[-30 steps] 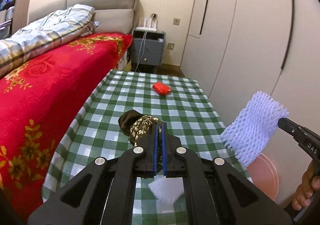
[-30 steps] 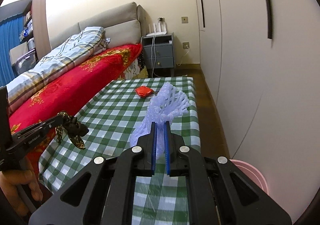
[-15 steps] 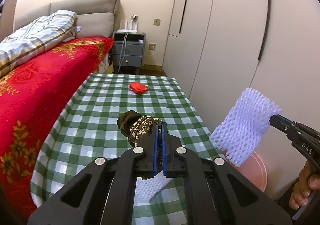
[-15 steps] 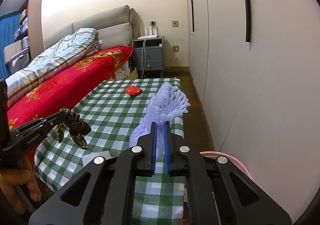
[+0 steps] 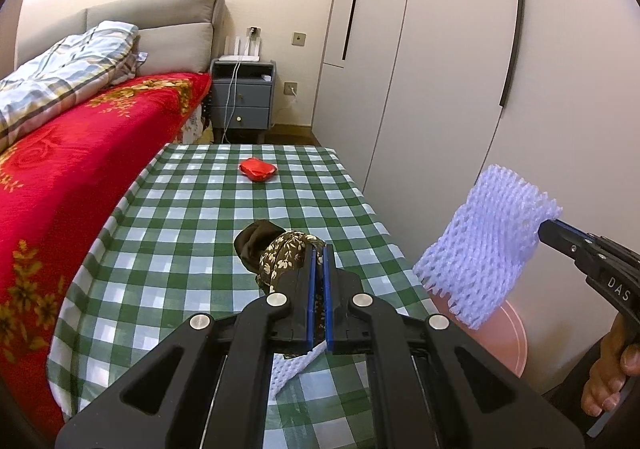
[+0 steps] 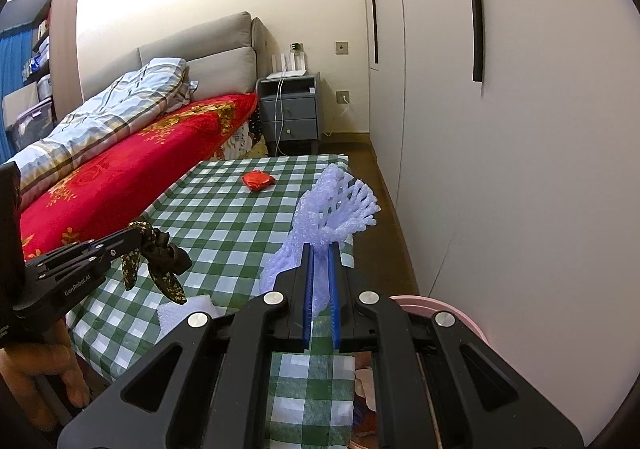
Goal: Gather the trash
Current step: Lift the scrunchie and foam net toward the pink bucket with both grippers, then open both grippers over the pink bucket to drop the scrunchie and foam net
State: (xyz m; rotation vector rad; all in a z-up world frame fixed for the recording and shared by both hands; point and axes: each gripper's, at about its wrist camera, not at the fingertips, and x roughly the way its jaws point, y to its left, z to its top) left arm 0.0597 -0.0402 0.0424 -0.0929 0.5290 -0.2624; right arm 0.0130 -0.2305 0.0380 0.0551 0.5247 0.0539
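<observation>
Item 1: foam fruit net (image 6: 334,205), clamped in my right gripper (image 6: 320,249) beyond the table's right edge; I centre it above the pink bin (image 6: 460,313) before releasing. Item 2: floral scrunchie (image 5: 280,253), pinched in my left gripper (image 5: 318,253).

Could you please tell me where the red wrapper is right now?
The red wrapper lies alone on the far half of the checked table, toward the nightstand, beyond both grippers in both wrist views.
</observation>
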